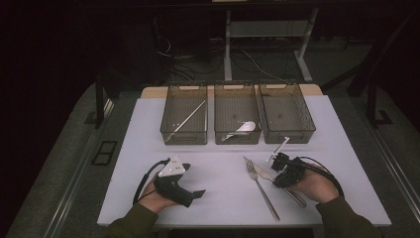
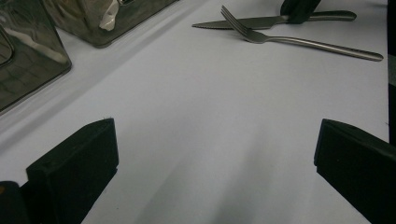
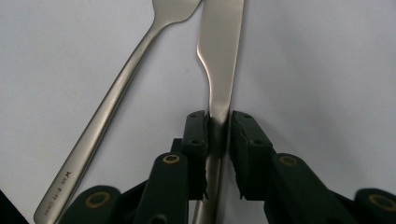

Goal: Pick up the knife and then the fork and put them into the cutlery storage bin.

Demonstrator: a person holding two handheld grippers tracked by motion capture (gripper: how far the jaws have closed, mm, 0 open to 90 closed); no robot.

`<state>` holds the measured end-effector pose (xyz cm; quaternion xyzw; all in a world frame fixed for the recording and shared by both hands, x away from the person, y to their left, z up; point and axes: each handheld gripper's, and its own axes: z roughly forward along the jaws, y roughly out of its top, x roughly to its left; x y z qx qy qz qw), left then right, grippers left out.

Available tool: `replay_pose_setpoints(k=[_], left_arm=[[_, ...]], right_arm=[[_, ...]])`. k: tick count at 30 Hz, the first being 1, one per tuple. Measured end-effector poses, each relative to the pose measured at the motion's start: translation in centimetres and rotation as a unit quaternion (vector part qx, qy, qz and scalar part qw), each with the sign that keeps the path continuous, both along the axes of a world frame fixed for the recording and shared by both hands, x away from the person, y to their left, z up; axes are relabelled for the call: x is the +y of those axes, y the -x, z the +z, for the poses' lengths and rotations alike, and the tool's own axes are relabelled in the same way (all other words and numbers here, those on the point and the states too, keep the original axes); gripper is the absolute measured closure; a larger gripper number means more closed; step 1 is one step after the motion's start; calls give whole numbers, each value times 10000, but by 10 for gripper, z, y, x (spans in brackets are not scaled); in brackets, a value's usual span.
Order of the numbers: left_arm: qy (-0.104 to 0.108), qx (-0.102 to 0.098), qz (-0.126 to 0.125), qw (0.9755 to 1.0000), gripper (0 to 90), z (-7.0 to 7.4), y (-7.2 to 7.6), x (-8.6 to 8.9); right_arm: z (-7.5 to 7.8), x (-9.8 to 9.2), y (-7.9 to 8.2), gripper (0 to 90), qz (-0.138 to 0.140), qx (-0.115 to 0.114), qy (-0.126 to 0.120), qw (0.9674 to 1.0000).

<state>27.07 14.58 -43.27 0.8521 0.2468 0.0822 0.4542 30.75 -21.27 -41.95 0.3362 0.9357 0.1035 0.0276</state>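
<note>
A white table [image 1: 218, 163] carries everything, with three clear bins in a row along its far edge. The left bin [image 1: 184, 114] holds a long thin rod [image 1: 187, 120] lying slantwise, the middle bin [image 1: 237, 113] holds a white spoon [image 1: 242, 128], and the right bin [image 1: 286, 112] stands nearest the table's far right corner. Toward the near left corner rests the left gripper [image 1: 190, 191], held in the left hand [image 1: 157, 200]; in the left gripper view its jaws stand spread wide with bare tabletop between them. Toward the near right part of the table, the right gripper [image 1: 280, 168], held in the right hand [image 1: 312, 188], is pinched on the knife [image 3: 219, 60]: in the right gripper view the two pads press on either side of the knife's handle, the blade running away from the jaws and lying flat on the table. Just beside the knife lies the fork [image 3: 116, 93], its handle angled apart from the knife's, its tines near the blade.
</note>
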Motion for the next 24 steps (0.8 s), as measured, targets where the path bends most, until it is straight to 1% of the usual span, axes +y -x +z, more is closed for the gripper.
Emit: replay_pose_setpoints(k=[3, 5, 7, 8, 9, 10, 11, 14, 16, 17, 18, 19, 20, 21, 22, 23, 24], left_arm=[[3, 3, 3, 10000, 0, 0, 0, 0], [9, 1, 3, 10000, 0, 0, 0, -1], [13, 3, 6, 10000, 0, 0, 0, -1], [-6, -4, -6, 10000, 0, 0, 0, -1], [-12, -11, -12, 10000, 0, 0, 0, -1], [-10, -16, -10, 10000, 0, 0, 1, -1], [-11, -17, -11, 10000, 0, 0, 1, -1], [-13, -18, -17, 10000, 0, 0, 0, -1], [-11, -17, -18, 10000, 0, 0, 0, -1], [-11, -19, -23, 10000, 0, 0, 1, -1], [-10, -19, -24, 10000, 0, 0, 1, 0], [-7, -18, -24, 10000, 0, 0, 0, 0], [9, -17, -17, 10000, 0, 0, 1, -1], [8, -18, -18, 10000, 0, 0, 0, 0], [8, -19, -20, 10000, 0, 0, 0, 0], [18, -17, -15, 10000, 0, 0, 1, -1], [19, -21, -16, 10000, 0, 0, 0, 0]], right_arm=[[0, 0, -1, 765, 25, 16, 21, 10000], [-1, 3, 0, 770, 46, -26, 119, 9999], [-1, 4, 0, 773, 30, -29, 143, 9999], [0, 5, 1, 778, 11, 7, 136, 9999], [-1, 6, 0, 783, 45, -39, 207, 9998], [0, 7, 1, 789, -42, -17, 242, 9997], [0, 7, 1, 794, -58, -15, 235, 9997], [0, 5, 1, 797, -130, -1, 179, 9998], [-1, 4, 1, 798, -95, -5, 139, 9999], [0, 4, 1, 798, -122, 34, 52, 9999], [0, 2, 1, 798, -105, 3, 63, 9999], [-1, 1, 1, 799, -115, -4, -9, 9999], [-1, 1, 1, 799, -115, -4, -9, 9999], [0, -2, 0, 799, -116, 28, -99, 9999], [0, -2, 0, 799, -116, 28, -99, 9999], [0, -4, 1, 798, -170, 8, -144, 9998], [0, -6, 0, 798, -165, -8, -176, 9997]])
